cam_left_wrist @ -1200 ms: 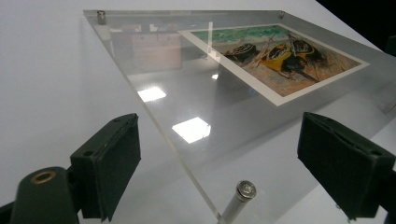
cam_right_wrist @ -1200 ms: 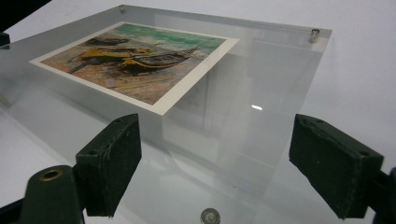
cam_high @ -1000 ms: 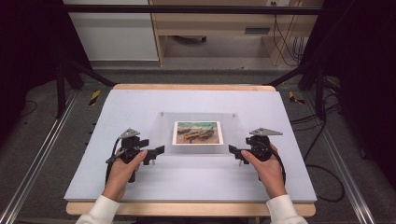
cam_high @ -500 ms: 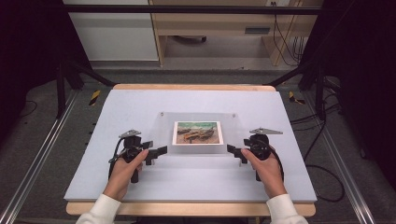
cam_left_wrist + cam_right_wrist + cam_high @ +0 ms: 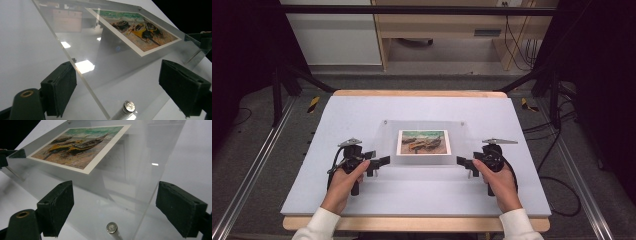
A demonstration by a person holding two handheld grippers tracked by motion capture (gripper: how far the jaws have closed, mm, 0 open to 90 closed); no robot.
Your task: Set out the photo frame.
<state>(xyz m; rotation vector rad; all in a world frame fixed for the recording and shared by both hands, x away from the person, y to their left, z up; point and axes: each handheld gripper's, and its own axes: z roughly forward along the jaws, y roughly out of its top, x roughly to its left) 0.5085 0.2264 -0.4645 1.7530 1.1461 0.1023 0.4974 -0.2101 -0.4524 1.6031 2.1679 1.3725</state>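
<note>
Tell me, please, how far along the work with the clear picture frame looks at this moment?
Early. Done: both grippers sit at the near corners of the clear frame, which lies on the table with the boat picture inside. In hand: the left gripper and right gripper have open jaws straddling the frame's corners; in the gripper views the pads haven't closed on it. Left: gripping and whatever follows.

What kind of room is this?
Probably a lab or recording workshop: a white-topped wooden table stands inside a black metal frame, black cables trail on the grey floor, and a clear acrylic picture frame lies ready.
</note>
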